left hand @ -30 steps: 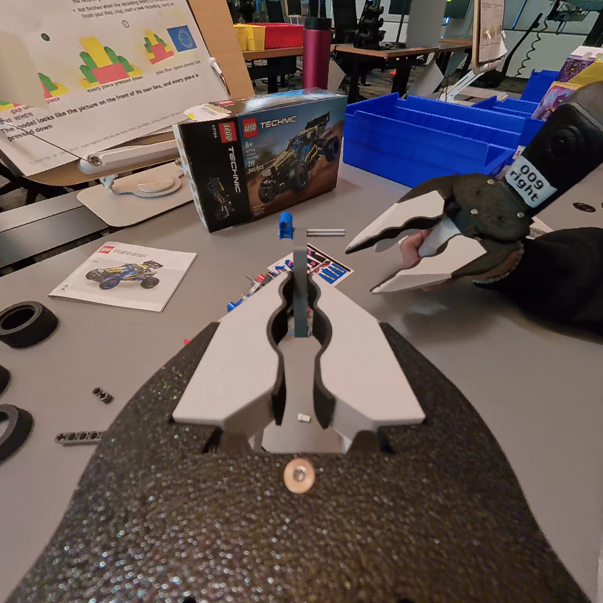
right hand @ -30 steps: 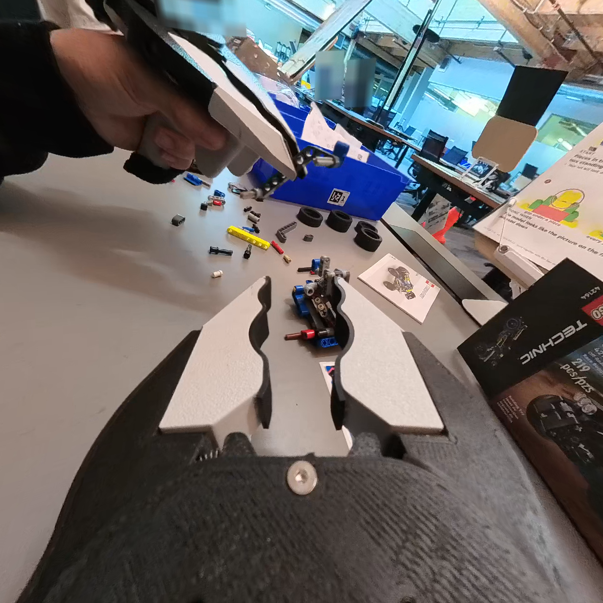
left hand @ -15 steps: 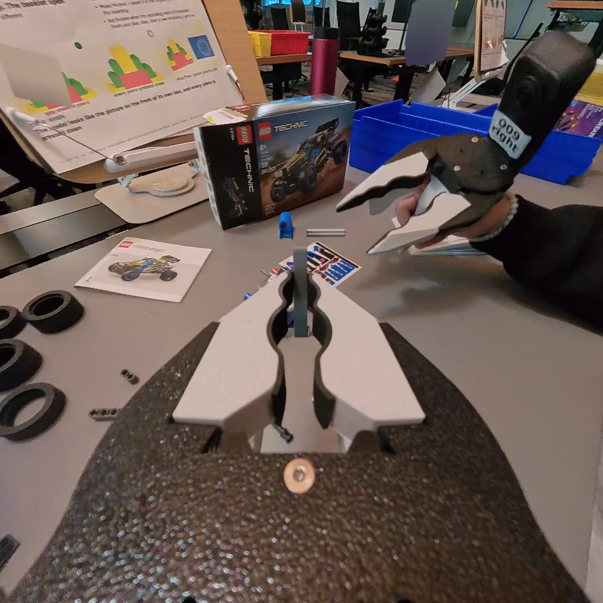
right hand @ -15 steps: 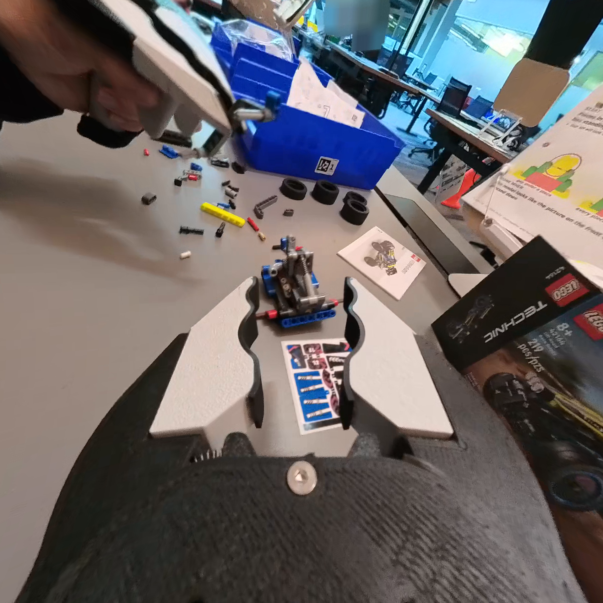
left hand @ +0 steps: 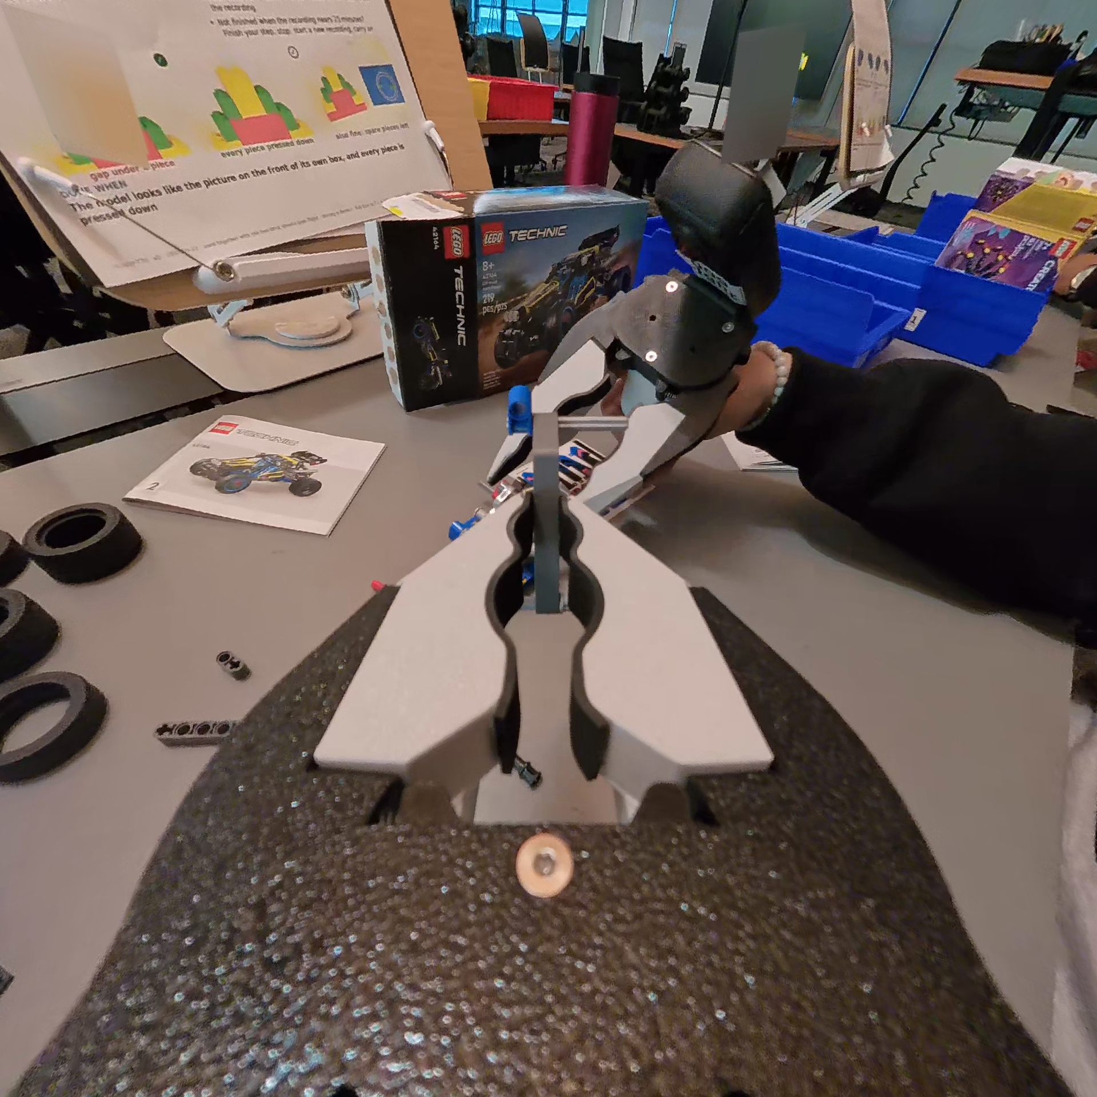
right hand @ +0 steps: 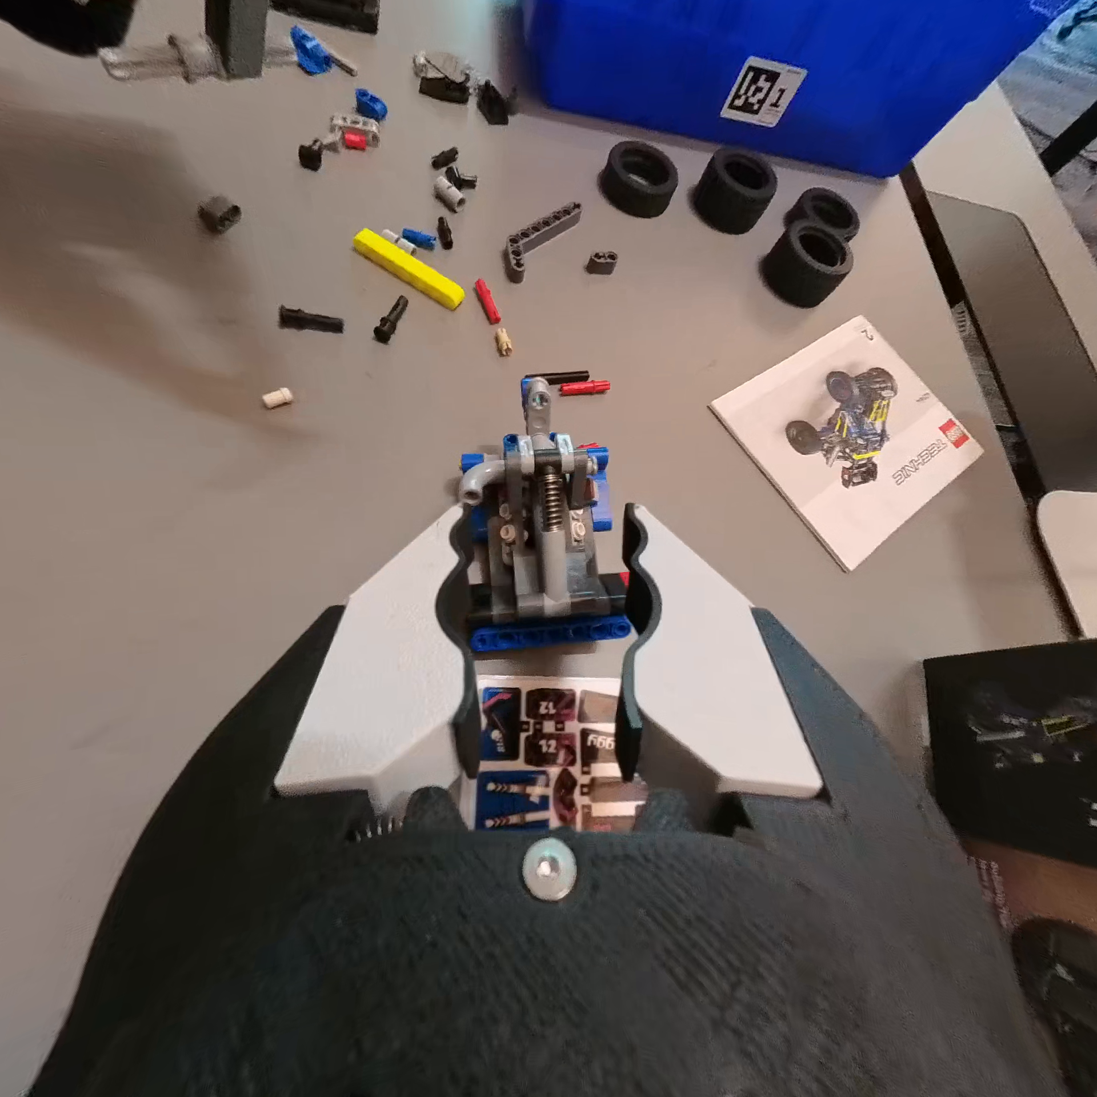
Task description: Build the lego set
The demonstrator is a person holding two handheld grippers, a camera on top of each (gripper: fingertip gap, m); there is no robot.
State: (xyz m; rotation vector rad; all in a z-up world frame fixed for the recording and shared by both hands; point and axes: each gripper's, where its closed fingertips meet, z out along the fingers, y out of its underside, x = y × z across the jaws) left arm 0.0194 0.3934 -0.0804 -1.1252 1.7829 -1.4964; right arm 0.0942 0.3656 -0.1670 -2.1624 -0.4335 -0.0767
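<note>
Straddling chassis (right hand: pixel 537 552) (contact unclear): right gripper (right hand: pixel 543 570) jaws wide | left gripper (left hand: pixel 543 552) pinches beam (left hand: pixel 545 504)

Open-plan office lab, desks (left hand: pixel 593 127), office chairs (left hand: pixel 617 53), blue bins (left hand: pixel 831 297)

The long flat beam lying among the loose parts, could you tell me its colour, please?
The beam is bright yellow, clearest in the right wrist view.
</note>
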